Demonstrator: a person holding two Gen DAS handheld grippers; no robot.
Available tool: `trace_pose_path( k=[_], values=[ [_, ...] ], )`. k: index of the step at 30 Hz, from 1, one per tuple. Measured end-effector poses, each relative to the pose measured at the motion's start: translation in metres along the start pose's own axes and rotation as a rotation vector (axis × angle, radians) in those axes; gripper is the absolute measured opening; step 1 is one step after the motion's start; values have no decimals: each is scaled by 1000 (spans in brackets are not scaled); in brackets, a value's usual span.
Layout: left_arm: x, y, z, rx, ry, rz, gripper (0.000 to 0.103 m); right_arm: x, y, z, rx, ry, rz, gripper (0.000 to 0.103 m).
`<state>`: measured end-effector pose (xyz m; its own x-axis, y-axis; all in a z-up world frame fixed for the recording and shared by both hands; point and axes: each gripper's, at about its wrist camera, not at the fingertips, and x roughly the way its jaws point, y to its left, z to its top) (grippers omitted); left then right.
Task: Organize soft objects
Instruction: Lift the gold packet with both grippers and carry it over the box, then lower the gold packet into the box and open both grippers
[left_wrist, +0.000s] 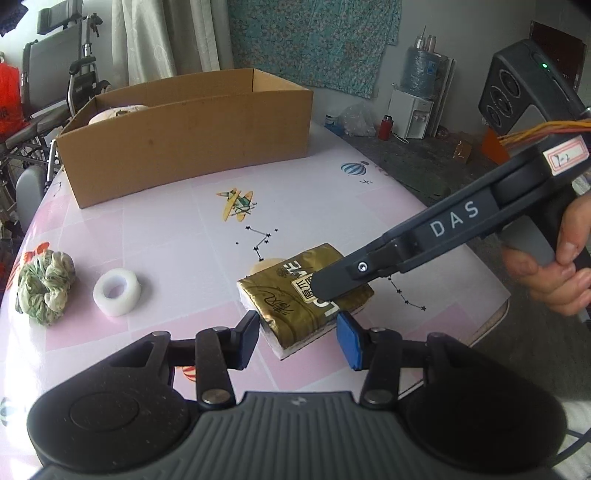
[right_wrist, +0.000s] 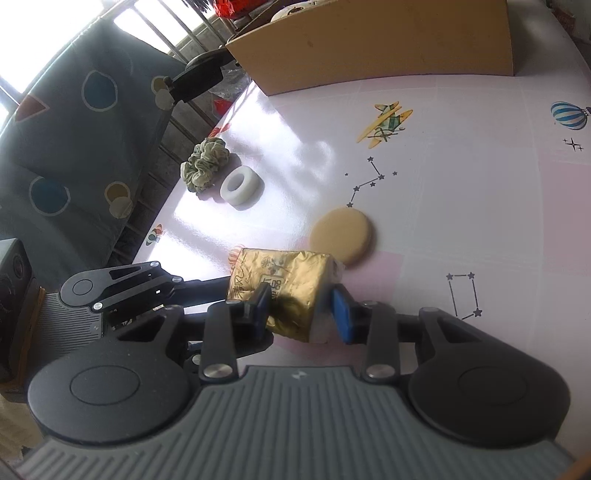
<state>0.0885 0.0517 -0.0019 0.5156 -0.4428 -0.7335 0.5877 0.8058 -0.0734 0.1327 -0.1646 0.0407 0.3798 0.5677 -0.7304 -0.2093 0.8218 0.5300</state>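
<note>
The gold foil-wrapped packet of tissues (left_wrist: 301, 295), a soft flat brick with white paper showing at its open edge, lies on the pink-and-white printed tablecloth (left_wrist: 166, 229) near the front edge, well apart from the open brown cardboard box (left_wrist: 184, 136) at the far side. Its long axis runs slantwise across the left wrist view, from the near-left corner up toward the far right, broad printed face up. The right gripper (right_wrist: 301, 312) straddles one end of it: the left pad presses on the foil, while the blue right pad (right_wrist: 341, 314) seems just short of the white edge, so whether the grip is closed I cannot tell. The left gripper (left_wrist: 299, 338) stands with its jaws parted on either side of the packet's near corner, neither pad touching. Just behind the packet lies a round tan sponge disc (right_wrist: 341, 234); farther left sit a white foam ring (left_wrist: 116, 291) and, beside it, a green-and-white fabric scrunchie (left_wrist: 44, 286). By my reckoning the task is at an early stage: one pale rounded thing (left_wrist: 118, 110) already shows inside the box, and the packet, disc, ring and scrunchie remain on the table.
</note>
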Motion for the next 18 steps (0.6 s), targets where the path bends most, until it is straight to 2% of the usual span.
trace_pose_path(
  k=[4,9,12,16,18],
  values=[
    [-15,7,37,31,-48,13,47,-25,5,31,-18,-73,26,35],
    [-10,33,116,59,-117,31,47,-45,5,117,-64,-184,2,35],
    [10,54,174,108,-143,42,47,-42,1,180,-116,-226,-45,35],
    [55,101,253,68,-97,-17,47,-22,-19,269,-109,-229,-101,35],
    [79,117,283,103,-79,2,47,-5,-26,308,-129,-221,-126,35]
  ],
)
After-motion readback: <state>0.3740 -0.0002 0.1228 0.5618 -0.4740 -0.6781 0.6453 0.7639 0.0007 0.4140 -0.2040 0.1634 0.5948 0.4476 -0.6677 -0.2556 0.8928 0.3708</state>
